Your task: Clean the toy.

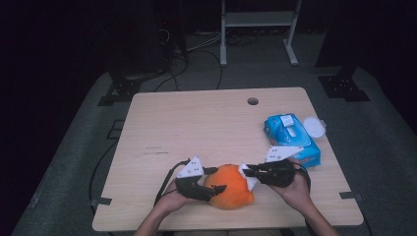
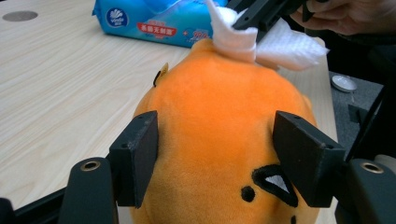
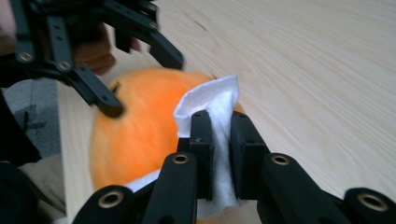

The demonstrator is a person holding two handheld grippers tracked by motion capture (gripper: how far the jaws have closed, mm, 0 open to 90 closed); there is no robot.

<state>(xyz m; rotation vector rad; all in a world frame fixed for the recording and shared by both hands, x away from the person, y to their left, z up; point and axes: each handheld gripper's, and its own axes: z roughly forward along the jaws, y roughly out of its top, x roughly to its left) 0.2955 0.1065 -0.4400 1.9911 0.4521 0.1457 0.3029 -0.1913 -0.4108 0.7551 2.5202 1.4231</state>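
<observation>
Left gripper (image 2: 215, 158) clamped across plush (image 1: 230, 187) at table's (image 1: 196, 128) near edge; right gripper (image 3: 221, 140) pinching wipe (image 3: 215, 100), pressed on plush's right side, opposite the left.

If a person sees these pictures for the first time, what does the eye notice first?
First comes the bright orange plush toy at the near edge of the table, with the left gripper clamped on its two sides. Next is the white tissue pinched in the right gripper, pressed on the toy. A blue wipes pack lies near the table's right edge.
</observation>
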